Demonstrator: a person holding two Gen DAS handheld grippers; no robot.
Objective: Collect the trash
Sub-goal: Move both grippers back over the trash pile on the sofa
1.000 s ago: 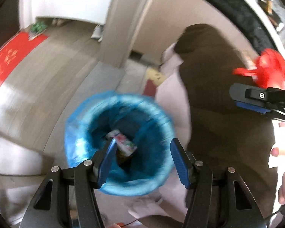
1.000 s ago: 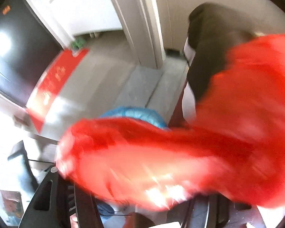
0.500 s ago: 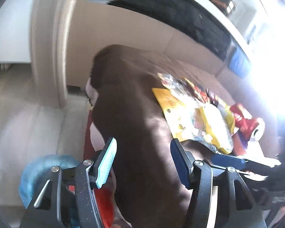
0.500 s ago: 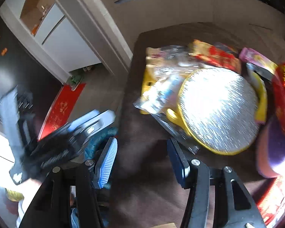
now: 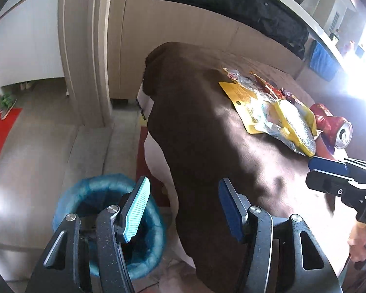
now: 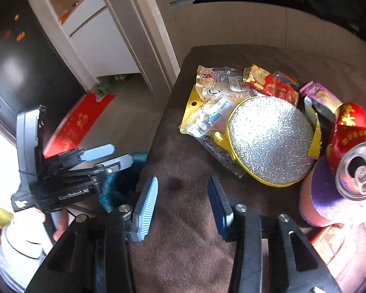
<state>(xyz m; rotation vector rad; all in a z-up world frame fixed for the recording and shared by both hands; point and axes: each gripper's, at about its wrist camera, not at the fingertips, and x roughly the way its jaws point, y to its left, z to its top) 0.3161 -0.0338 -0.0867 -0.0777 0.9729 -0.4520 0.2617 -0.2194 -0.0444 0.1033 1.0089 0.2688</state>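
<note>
Your right gripper (image 6: 181,201) hangs wide open, empty, over the brown cloth (image 6: 183,244); wrapper pile (image 6: 231,102) and red can (image 6: 353,151) ahead-right. Your left gripper (image 5: 183,207), also open and empty, has the blue-lined bin (image 5: 90,190) below-left.

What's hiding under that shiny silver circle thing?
The silver disc lies on a yellow package and clear wrappers. Whatever is directly beneath its middle is covered.
</note>
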